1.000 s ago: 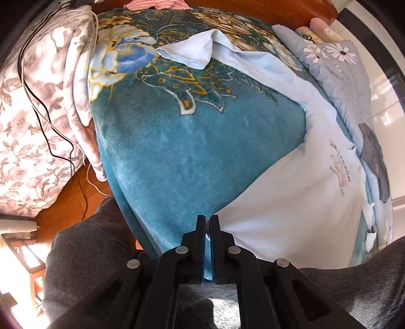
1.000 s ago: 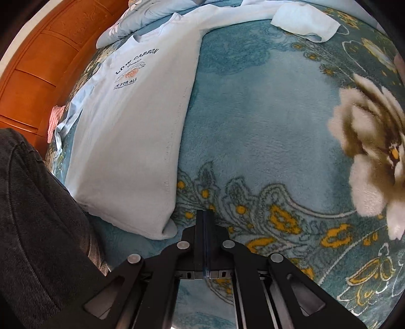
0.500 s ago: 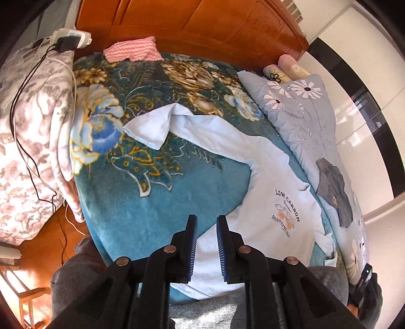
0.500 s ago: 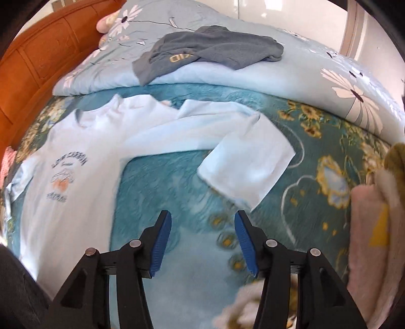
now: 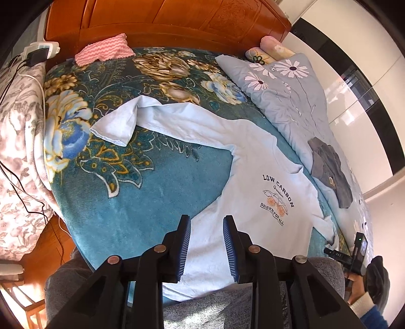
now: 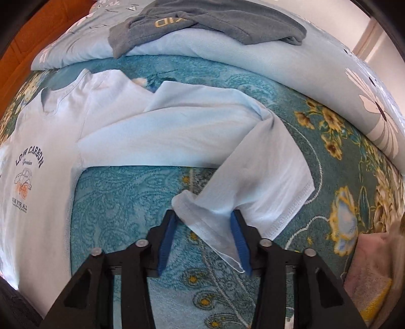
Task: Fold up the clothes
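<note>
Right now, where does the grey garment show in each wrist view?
Left wrist: grey garment at right, on the daisy quilt.
Right wrist: grey garment along the top edge, on the same quilt.
Shared landmark: the shirt's LOW CARBON print.

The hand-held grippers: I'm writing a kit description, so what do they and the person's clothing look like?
Each hand-held gripper, left and right, is matte black plastic with angular cut-out arms, round silver rivets and ribbed blue pads lining two fingers. The person wears grey trousers and a blue sleeve with a pale cuff.
</note>
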Available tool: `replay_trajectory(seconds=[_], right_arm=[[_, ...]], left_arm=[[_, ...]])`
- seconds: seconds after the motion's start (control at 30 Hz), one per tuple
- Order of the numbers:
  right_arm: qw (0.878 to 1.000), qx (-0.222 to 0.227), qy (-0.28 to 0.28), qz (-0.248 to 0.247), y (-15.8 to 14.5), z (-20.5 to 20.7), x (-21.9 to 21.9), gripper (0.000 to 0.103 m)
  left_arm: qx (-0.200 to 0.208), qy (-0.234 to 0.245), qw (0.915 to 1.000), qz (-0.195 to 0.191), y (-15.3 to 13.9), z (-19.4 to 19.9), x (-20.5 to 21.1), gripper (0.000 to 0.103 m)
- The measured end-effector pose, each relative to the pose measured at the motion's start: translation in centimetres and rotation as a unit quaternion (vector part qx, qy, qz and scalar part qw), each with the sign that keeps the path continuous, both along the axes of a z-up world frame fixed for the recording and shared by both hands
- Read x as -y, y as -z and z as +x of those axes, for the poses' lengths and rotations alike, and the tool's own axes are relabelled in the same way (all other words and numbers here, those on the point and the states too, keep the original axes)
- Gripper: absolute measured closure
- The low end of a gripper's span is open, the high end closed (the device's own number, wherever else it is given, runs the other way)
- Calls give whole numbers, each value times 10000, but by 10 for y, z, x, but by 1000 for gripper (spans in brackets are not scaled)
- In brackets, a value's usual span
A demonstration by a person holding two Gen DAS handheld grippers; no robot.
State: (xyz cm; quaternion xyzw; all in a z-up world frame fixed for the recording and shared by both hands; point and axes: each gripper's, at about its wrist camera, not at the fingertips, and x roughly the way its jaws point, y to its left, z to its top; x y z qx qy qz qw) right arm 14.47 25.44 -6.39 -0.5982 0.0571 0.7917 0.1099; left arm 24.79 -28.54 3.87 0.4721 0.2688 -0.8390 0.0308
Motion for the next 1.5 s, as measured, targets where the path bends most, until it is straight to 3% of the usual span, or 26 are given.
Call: replay_trajectory(seconds=[0.03,0.07,0.23,0.43,0.57,0.7,0.8,0.93,1.2,1.33,1.5], right_arm=[[9998,28,168,-109,-2,0,-6,96],[9990,55,345,-270,-5,0,-13,98],[9852,-657,772,-1384,-59,-1,-29,99],[9522,-1761,1060,-2261,-151,-11,-46,99],[9295,-2243,1629,-2433,-189,2,-93,99],[9204,-2314,2070,-2376,-201,19,-139,99],[9224,-2270,2085,-2330,-201,20,-139,99],[9271,-2283,1699,-2442,-201,4,-109,99],[9521,-1844,33,-2440,-207,-80,30,99],[9571,-1271,-653,-2521,-185,-124,111,99],[9602,-549,-1128,-2497,-138,-169,199,99]], left_arm=[[13,9,10000,-30,1,0,-1,73],[15,13,10000,-32,1,-1,-1,73],[27,0,10000,41,3,-3,0,73],[-8,-22,9999,107,1,-2,5,73],[-56,-158,9997,164,-1,1,17,73],[-28,-298,9992,273,4,2,27,73],[39,-333,9988,345,9,-1,27,73],[71,-289,9990,341,12,-4,26,73],[91,-308,9988,379,20,-8,33,73],[72,-367,9982,470,24,-11,43,73],[33,-478,9969,626,31,-15,57,68]])
